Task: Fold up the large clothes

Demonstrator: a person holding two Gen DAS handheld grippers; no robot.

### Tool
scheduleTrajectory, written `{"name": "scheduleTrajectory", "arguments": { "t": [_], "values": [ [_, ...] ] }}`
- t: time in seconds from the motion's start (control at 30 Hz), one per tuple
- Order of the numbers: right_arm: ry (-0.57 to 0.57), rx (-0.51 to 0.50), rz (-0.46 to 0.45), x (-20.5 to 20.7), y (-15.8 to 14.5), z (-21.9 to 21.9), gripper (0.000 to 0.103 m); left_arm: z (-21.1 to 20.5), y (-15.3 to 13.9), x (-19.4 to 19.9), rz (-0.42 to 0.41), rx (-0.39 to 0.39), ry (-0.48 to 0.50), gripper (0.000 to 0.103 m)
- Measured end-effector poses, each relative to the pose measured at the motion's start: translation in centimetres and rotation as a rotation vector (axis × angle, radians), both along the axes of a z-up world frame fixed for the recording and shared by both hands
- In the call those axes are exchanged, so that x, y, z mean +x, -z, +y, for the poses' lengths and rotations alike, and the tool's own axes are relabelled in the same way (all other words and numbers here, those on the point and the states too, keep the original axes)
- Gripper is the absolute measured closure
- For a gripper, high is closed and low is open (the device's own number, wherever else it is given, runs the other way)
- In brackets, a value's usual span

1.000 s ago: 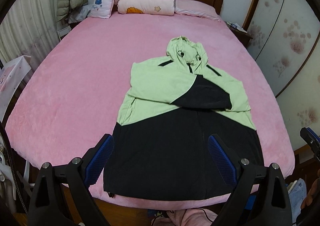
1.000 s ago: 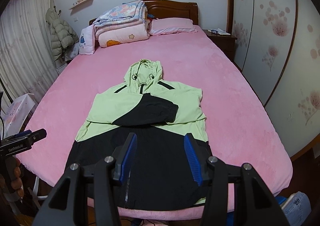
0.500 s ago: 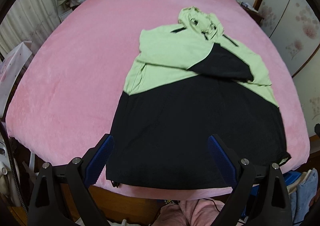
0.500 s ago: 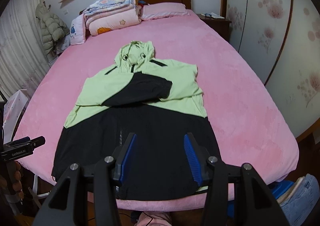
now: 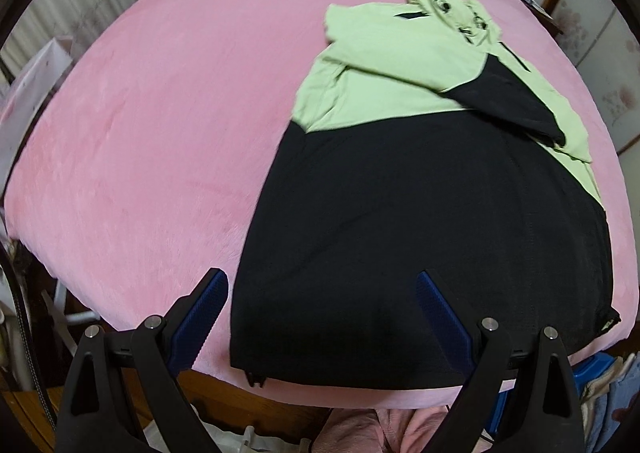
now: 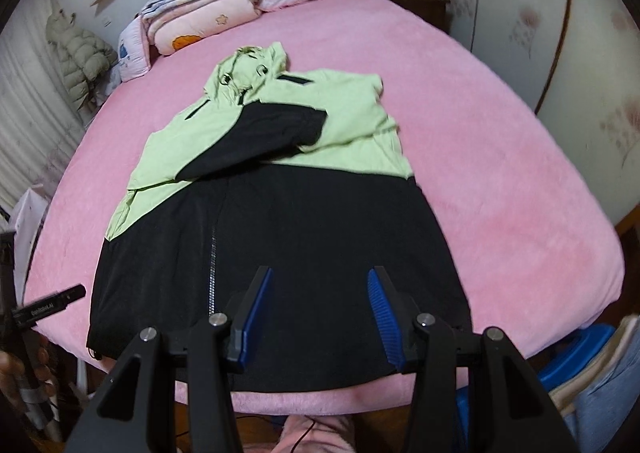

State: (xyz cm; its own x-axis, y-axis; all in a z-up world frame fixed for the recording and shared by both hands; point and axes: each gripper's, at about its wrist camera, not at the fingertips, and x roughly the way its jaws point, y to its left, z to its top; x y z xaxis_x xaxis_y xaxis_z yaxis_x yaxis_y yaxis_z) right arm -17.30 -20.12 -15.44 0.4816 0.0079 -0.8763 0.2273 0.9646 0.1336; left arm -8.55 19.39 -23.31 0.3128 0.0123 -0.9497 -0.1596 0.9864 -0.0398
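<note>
A large hooded jacket (image 5: 420,213), light green on top and black below, lies flat on the pink bed (image 5: 140,133), hood away from me, sleeves folded across the chest. Its black hem lies at the near bed edge. My left gripper (image 5: 322,285) is open and empty above the hem's left corner. In the right wrist view the jacket (image 6: 280,221) fills the middle, and my right gripper (image 6: 320,285) is open and empty above the hem's right part. The left gripper's body (image 6: 48,303) shows at that view's left edge.
Folded quilts and pillows (image 6: 208,25) are stacked at the headboard. A padded coat (image 6: 80,57) hangs at the far left. A wardrobe wall (image 6: 580,33) runs along the right. Blue bin and folded clothes (image 6: 580,373) sit by the bed's near right corner.
Both grippers have moved forward and lower toward the jacket's hem, so the jacket looks larger. Both stay open, and the jacket has not moved.
</note>
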Motion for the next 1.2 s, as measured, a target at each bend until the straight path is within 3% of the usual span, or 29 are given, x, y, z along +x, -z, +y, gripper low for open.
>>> {"name": "scheduleTrajectory", "arguments": {
  "t": [0.17,0.33,0.53,1.0,1.2],
  "values": [
    [0.03,0.004,0.032,-0.4,1.9,-1.2,0.054,2.7,2.9,-0.5,0.038,-0.037,-0.042,0.009],
    [0.045,0.036,0.133,-0.6,4.3,-3.2,0.052,4.7,5.5,-0.7,0.083,-0.066,-0.096,0.009],
    [0.069,0.053,0.18,-1.7,6.2,-5.8,0.051,5.5,8.9,-0.2,0.123,-0.049,-0.071,0.011],
    [0.149,-0.01,0.218,-1.6,9.5,-10.4,0.05,5.8,10.9,0.7,0.115,-0.076,-0.012,0.008],
    [0.14,0.065,0.274,-1.9,12.1,-11.8,0.05,7.0,10.9,0.3,0.123,-0.101,0.033,0.008]
  ]
}}
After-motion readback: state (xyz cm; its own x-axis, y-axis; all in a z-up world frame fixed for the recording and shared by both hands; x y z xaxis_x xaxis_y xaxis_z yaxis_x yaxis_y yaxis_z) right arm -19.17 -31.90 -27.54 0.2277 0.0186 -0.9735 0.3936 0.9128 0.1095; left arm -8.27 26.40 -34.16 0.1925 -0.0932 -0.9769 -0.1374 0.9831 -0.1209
